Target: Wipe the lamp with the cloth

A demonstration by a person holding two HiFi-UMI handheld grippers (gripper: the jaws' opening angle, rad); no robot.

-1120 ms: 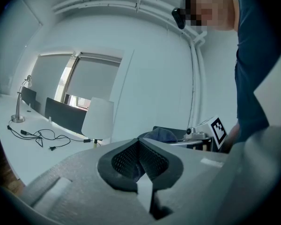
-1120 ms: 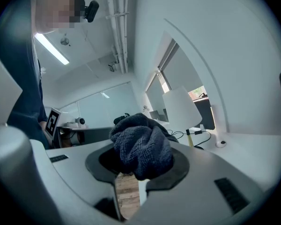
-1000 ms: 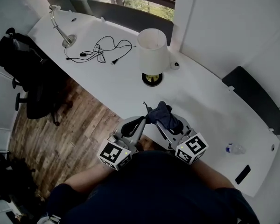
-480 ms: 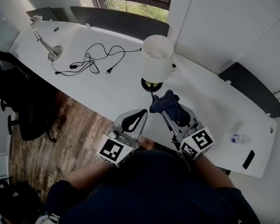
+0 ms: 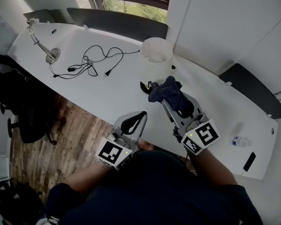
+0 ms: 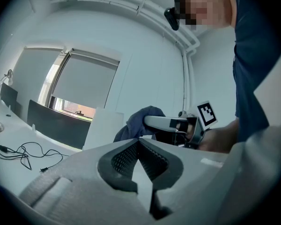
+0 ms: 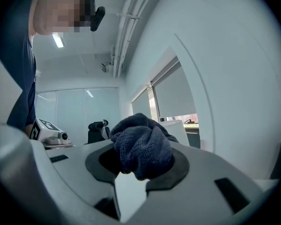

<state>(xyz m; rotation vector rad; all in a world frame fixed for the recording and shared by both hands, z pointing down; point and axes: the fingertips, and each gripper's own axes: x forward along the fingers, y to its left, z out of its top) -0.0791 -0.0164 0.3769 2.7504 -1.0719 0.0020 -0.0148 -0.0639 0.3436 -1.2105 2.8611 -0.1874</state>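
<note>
Right tool (image 5: pixel 166 99) pinches a bunched dark-blue terry cloth (image 5: pixel 170 89) just beside the white-shaded lamp (image 5: pixel 154 59). Left tool (image 5: pixel 142 115), jaws pressed together, holds nothing. Tool cubes (image 5: pixel 113 153) carry black-and-white square markers.

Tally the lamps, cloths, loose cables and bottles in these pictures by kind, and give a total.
Lamps: 2 (shaded lamp, gooseneck lamp)
Cloths: 1 (dark blue cloth)
Cables: 1 (black cable)
Bottles: 1 (clear bottle)
Total: 5
</note>
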